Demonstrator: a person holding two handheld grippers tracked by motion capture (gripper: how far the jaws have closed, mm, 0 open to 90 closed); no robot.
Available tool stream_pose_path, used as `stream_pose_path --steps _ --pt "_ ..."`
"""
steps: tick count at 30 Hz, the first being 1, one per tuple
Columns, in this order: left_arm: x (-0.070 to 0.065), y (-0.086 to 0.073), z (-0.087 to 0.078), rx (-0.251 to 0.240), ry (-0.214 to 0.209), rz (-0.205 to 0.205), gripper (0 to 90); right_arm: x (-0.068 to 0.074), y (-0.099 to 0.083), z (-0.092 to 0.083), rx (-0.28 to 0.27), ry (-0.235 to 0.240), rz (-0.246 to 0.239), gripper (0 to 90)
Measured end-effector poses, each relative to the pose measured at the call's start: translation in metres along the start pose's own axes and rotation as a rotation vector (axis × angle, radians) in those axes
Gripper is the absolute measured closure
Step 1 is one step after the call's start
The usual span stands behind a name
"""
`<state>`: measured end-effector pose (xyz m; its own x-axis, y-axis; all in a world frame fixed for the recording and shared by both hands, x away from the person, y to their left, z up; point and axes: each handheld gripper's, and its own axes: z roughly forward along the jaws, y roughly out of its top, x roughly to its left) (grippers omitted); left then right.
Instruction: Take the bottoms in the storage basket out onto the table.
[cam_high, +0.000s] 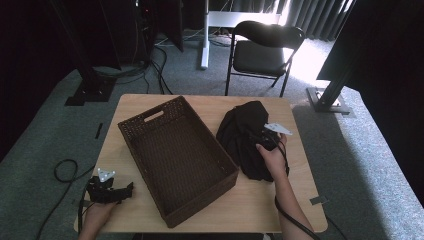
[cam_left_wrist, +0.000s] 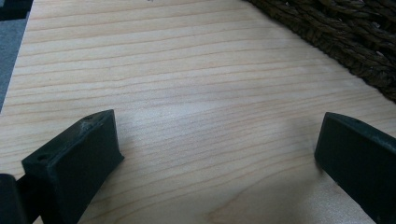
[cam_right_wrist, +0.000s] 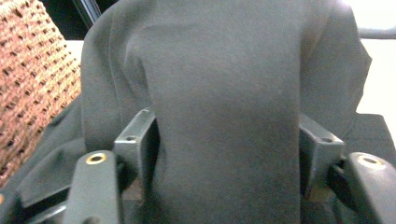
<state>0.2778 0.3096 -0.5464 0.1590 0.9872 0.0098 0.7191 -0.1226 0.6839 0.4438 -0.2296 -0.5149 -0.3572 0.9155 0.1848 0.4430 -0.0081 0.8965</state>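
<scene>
A black cloth (cam_high: 245, 125) lies heaped on the right part of the wooden table (cam_high: 260, 200), just right of a dark woven basket (cam_high: 200, 200). My right gripper (cam_high: 267, 137) is pushed into the cloth's near side, held by a hand. In the right gripper view its jaws stand wide apart, and a thick fold of the cloth (cam_right_wrist: 224, 70) fills the gap of the gripper (cam_right_wrist: 226, 135) and touches both jaws. My left gripper (cam_high: 127, 190) rests low at the table's front left corner. It is open (cam_left_wrist: 217, 140) over bare wood with nothing between its fingers (cam_left_wrist: 79, 154).
The basket (cam_left_wrist: 350, 42) is empty and sits slantwise across the table's middle, its corner near my left gripper. A black folding chair (cam_high: 262, 50) stands beyond the far edge. Cables lie on the grey carpet (cam_high: 65, 170) to the left.
</scene>
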Motion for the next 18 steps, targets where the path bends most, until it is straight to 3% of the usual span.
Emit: stream_pose_path --steps 2,5,6,9,18 --pt "0.000 0.000 0.000 0.000 0.000 0.000 0.2 -0.001 0.002 -0.001 0.013 0.007 -0.015 24.9" --pt "0.000 0.000 0.000 0.000 0.000 0.000 0.1 -0.003 0.003 -0.006 0.088 0.038 -0.098 18.0" --pt "0.000 0.000 0.000 0.000 0.000 0.000 0.1 -0.003 0.004 -0.006 0.096 0.046 -0.094 18.0" --pt "0.000 0.000 0.000 0.000 0.000 0.000 0.1 -0.004 0.007 -0.009 0.055 0.032 -0.041 19.3" --pt "0.000 0.000 0.000 0.000 0.000 0.000 0.1 -0.007 0.015 -0.020 0.014 0.092 -0.149 11.6"
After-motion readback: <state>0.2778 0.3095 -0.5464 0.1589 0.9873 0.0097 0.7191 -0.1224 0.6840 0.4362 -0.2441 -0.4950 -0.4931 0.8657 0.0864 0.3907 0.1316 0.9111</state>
